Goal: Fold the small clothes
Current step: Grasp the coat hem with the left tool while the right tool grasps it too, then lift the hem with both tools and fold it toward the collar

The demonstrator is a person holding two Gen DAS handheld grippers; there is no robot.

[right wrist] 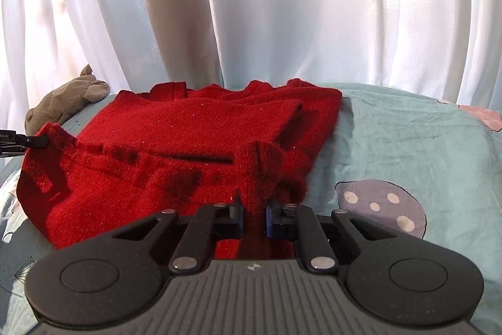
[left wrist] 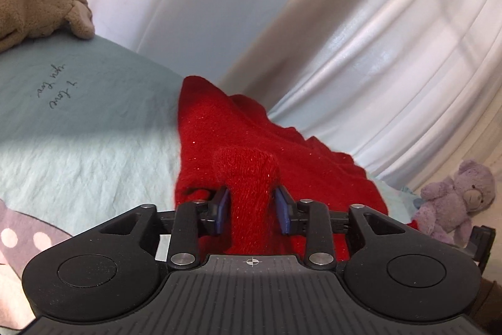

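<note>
Left gripper (left wrist: 253,208): blue pads clamped on a raised fold of the red knit sweater (left wrist: 251,127), the fabric bunched up between them.
Right gripper (right wrist: 254,209): closed narrowly on a pinched ridge of the same sweater (right wrist: 188,127), at its near right edge.
Left gripper from the right wrist view: its black tip (right wrist: 28,142) meets the sweater's far left corner.
Sweater: lies partly folded on the bed, layers overlapping, near edge lifted at both grips.
Bed sheet (right wrist: 408,140): pale green, wrinkled, with a grey spotted mushroom print (right wrist: 381,209) just right of the right gripper.
Handwriting-style print (left wrist: 56,90): on the sheet, left of the sweater.
Tan plush toy (left wrist: 37,2): at the bed's far left, apart from the sweater.
Purple teddy bear (left wrist: 455,200): right of the sweater, near the bed edge.
White curtain (right wrist: 266,5): hangs behind the bed.
</note>
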